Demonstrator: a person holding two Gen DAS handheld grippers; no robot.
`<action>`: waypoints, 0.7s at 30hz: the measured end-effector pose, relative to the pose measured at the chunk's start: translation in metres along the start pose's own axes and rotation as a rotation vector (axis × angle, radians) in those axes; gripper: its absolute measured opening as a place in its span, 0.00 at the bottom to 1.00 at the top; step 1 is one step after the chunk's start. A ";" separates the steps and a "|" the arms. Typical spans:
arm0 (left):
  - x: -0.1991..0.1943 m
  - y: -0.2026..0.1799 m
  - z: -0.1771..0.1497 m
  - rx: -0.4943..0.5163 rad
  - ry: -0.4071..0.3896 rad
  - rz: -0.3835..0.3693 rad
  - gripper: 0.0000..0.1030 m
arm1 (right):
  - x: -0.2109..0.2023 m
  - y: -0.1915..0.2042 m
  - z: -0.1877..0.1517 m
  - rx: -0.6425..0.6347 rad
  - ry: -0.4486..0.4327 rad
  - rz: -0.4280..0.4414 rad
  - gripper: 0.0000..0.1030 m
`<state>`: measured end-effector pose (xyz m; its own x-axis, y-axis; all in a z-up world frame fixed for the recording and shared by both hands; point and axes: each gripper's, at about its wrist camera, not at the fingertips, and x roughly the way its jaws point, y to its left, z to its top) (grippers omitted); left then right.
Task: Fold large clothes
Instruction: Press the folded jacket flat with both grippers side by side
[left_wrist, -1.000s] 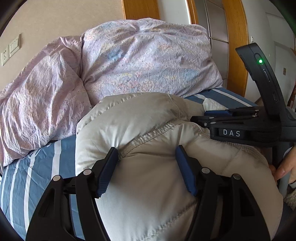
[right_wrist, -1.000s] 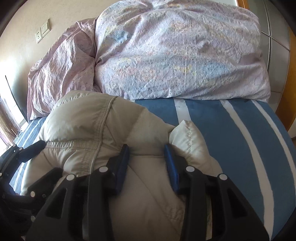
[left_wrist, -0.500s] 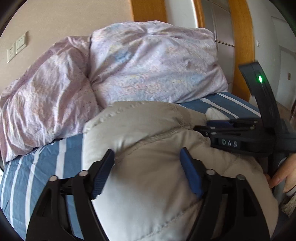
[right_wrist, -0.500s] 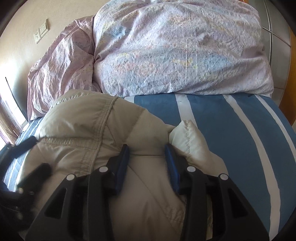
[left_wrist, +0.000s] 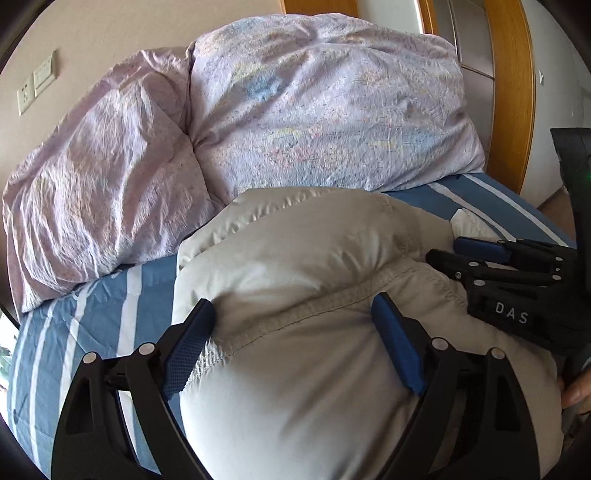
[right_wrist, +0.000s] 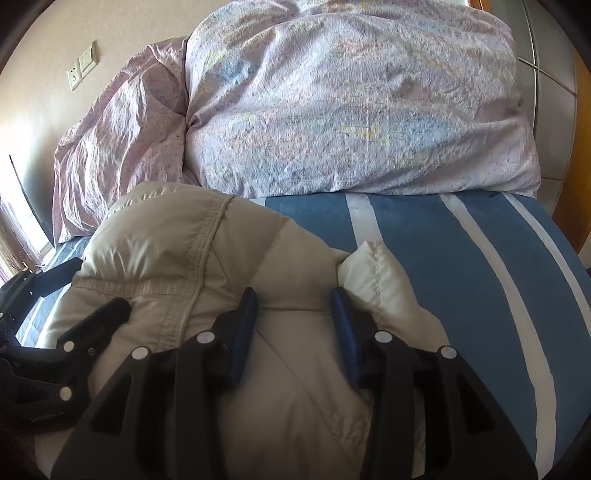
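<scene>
Left wrist view, garment: puffy beige quilted down jacket (left_wrist: 332, 302) bundled thick on the blue-and-white striped bed sheet (left_wrist: 92, 314), near the lilac floral pillows (left_wrist: 317, 110).
Left wrist view, fingers: left gripper (left_wrist: 295, 343) opening wide, jacket bulging between, pads off the fabric.
Right wrist view, fingers: right gripper (right_wrist: 293, 325) narrow, pinching a jacket fold at the right edge.
Progress: seemingly folded over, being released; squaring and flattening probably left.

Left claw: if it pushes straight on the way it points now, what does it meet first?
Most likely the puffy beige down jacket, already bulging between the opening left claw pads. Beyond that hump lies the crumpled lilac floral duvet; depth past the jacket is hard to judge.
</scene>
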<state>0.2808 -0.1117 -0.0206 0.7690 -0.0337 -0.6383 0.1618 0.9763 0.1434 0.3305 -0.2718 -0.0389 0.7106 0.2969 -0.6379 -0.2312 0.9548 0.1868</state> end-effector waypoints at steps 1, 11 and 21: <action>0.002 0.000 -0.001 -0.002 0.002 -0.001 0.86 | 0.000 0.000 0.000 -0.001 0.003 -0.003 0.41; 0.018 0.001 0.000 -0.017 0.050 0.001 0.90 | 0.010 0.005 0.009 -0.026 0.098 -0.046 0.41; 0.012 0.002 0.001 -0.026 0.036 0.008 0.91 | -0.027 0.018 -0.009 -0.076 0.070 -0.096 0.60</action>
<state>0.2908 -0.1104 -0.0277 0.7473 -0.0187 -0.6643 0.1394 0.9818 0.1293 0.3012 -0.2629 -0.0252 0.6841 0.2002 -0.7014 -0.2161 0.9741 0.0673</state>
